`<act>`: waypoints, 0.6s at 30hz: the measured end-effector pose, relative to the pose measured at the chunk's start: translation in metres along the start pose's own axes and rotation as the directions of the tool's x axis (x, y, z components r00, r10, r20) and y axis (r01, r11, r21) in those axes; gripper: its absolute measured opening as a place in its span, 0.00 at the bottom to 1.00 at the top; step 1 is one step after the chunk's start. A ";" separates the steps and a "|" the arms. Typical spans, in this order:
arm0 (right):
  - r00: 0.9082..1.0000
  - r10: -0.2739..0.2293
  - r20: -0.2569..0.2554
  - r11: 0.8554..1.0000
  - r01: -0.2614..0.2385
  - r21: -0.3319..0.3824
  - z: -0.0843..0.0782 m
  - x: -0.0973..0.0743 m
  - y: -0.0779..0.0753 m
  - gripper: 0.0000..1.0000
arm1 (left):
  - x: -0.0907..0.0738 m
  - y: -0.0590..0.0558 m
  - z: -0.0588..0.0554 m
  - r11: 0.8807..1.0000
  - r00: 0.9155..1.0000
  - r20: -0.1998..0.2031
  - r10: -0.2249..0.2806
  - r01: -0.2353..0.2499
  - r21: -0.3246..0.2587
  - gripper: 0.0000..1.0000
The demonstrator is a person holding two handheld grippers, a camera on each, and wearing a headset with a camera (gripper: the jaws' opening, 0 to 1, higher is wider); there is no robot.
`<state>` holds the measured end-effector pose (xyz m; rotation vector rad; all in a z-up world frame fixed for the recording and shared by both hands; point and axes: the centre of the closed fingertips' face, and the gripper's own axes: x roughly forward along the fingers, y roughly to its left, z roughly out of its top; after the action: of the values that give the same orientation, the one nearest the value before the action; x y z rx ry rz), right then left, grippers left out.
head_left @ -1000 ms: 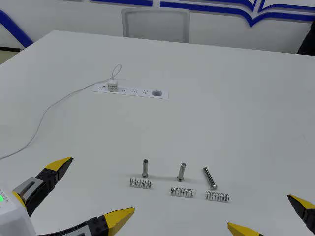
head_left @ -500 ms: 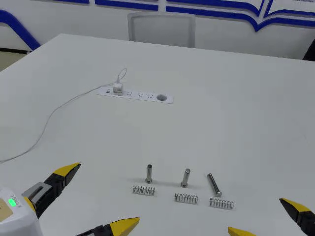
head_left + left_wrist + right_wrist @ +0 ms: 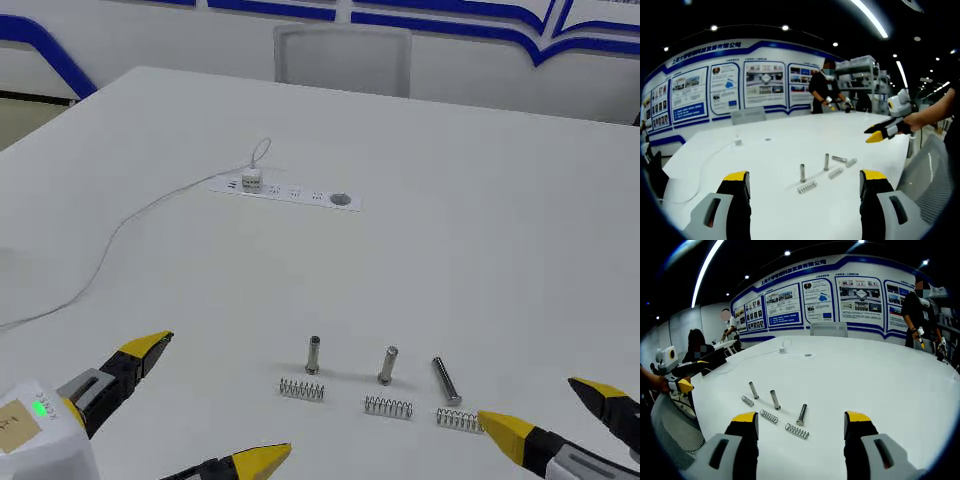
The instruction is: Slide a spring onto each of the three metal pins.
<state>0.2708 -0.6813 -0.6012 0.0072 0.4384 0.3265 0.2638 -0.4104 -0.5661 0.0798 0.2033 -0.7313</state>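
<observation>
head view: nothing is threaded yet. the three springs [image 3: 388,406] lie on the table [image 3: 450,200], each just on the near side of one of the three pins [image 3: 388,365]. the left gripper [image 3: 215,400] and right gripper [image 3: 540,405] hover nearer, jaws spread wide, empty.

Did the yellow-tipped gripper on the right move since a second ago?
Yes. The yellow-tipped right gripper has come forward toward the rightmost small metal coil spring; its near tip is now level with that spring, where earlier it lay short of it.
</observation>
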 end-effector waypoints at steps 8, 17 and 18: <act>0.998 0.027 -0.054 1.000 -0.027 0.007 -0.010 0.012 0.003 0.59 | 0.000 0.003 -0.003 1.000 1.000 -0.014 0.015 -0.015 -0.008 0.91; 0.996 0.048 -0.076 0.999 -0.049 -0.009 -0.011 0.027 0.006 0.54 | 0.000 0.004 -0.007 1.000 0.999 -0.033 0.017 -0.017 -0.017 0.91; 0.995 0.045 -0.084 0.999 -0.046 -0.013 -0.012 0.031 0.004 0.53 | 0.000 0.004 -0.008 1.000 0.999 -0.034 0.018 -0.019 -0.017 0.91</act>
<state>0.2906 -0.6683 -0.6248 -0.0109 0.5195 0.3761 0.2652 -0.4063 -0.5734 0.0775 0.2404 -0.7098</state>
